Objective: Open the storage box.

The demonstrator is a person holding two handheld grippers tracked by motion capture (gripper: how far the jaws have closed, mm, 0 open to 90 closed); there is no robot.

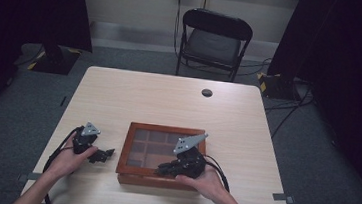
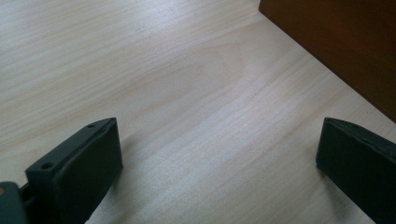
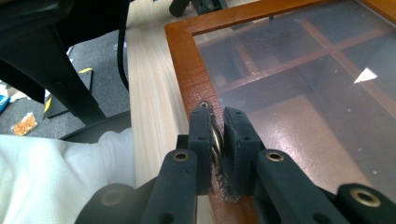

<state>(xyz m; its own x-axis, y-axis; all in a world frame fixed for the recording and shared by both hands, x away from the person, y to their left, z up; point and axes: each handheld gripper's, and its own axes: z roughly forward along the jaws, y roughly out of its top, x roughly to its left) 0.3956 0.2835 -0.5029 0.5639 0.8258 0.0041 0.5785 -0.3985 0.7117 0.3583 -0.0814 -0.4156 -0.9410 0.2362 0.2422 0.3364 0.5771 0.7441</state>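
Box (image 1: 162, 155), wooden, glass-lidded, near front table (image 1: 179, 102) edge; compartments inside look empty through the glass. Right gripper (image 3: 218, 125) clenched on metal clasp (image 3: 216, 140) at the lid's front rim. Left gripper (image 2: 210, 154) released, over bare tabletop beside box.

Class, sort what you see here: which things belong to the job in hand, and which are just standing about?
In the job:
wooden box with glass lid
metal latch on its front edge
right gripper, shut on the latch
left gripper, open beside the box

Standing about:
folding chair
table
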